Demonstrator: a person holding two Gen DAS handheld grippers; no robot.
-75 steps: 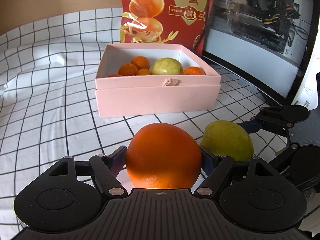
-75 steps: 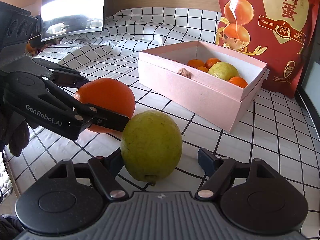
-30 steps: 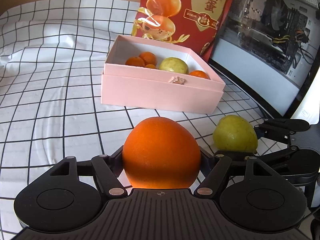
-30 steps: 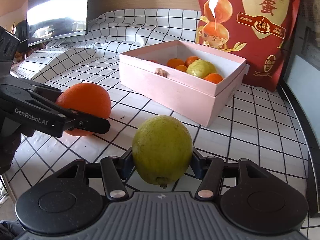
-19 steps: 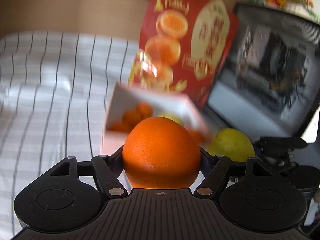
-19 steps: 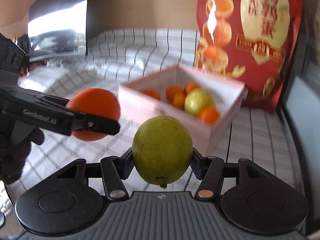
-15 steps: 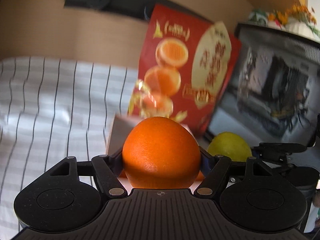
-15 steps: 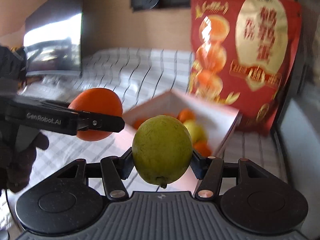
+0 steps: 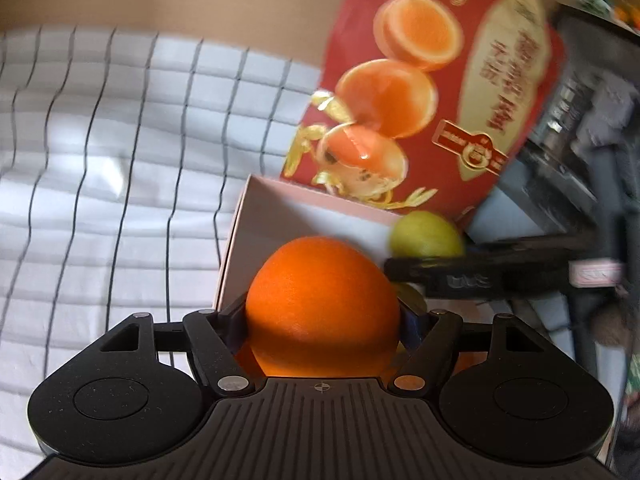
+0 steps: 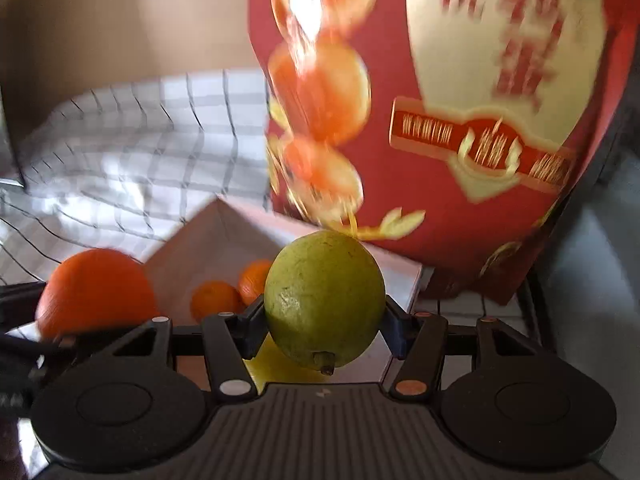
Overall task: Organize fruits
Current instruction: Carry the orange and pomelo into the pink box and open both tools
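Orange fills the centre of my left wrist view: the left claw (image 9: 322, 320) is clamped on a large orange (image 9: 322, 304), one finger pressed to each flank, jaws only as wide as the fruit. The orange sits above the near-left part of the pink box (image 9: 256, 240), whose pale inner wall shows behind it. To its right I see the guava (image 9: 426, 236), yellow-green, with a dark finger (image 9: 480, 272) of the right claw across its lower half.

In the right wrist view the right claw (image 10: 324, 328) is closed on the guava (image 10: 324, 300), stem end pointing down toward the camera, fingers touching both sides. It hangs over the pink box (image 10: 208, 248). Inside the box I count two small mandarins (image 10: 224, 298) against the far-left wall, and a yellow-green patch directly under the guava; I cannot tell if that is another fruit or a reflection. The large orange (image 10: 96, 292) appears at the left, beside the box's left corner.

A red snack bag (image 10: 460, 120) printed with halved eggs stands just behind the box. The surface carries a white cloth with a black grid (image 9: 120, 160). Both views are motion-blurred in the background.
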